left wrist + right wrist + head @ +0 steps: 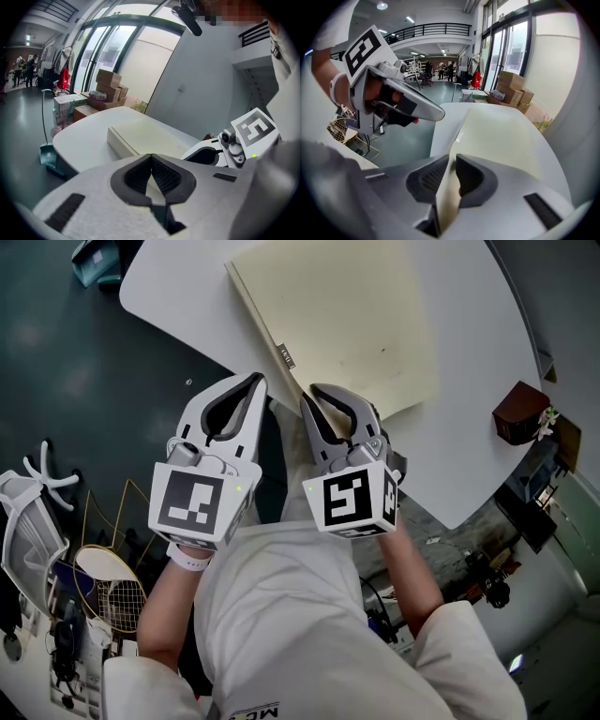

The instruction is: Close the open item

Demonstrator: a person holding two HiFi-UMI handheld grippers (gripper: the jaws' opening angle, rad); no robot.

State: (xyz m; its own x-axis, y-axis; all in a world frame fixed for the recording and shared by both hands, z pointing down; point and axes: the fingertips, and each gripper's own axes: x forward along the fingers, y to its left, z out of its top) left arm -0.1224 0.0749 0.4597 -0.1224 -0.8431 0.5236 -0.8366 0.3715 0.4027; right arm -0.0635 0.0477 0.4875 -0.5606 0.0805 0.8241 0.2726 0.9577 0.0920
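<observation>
Your right tool (315, 397) had the near edge of the cream box (347, 315) between its jaws, and the pads touched it as they were opening. The box lay flat on the white bench (178, 296), its near corner at the bench's edge. Your left tool (255, 382) hung just beside the right one, with its jaws together and empty.

Cardboard boxes (108, 84) stack beyond the white table (187, 296); a teal dustpan (47, 154) stands beside it.
</observation>
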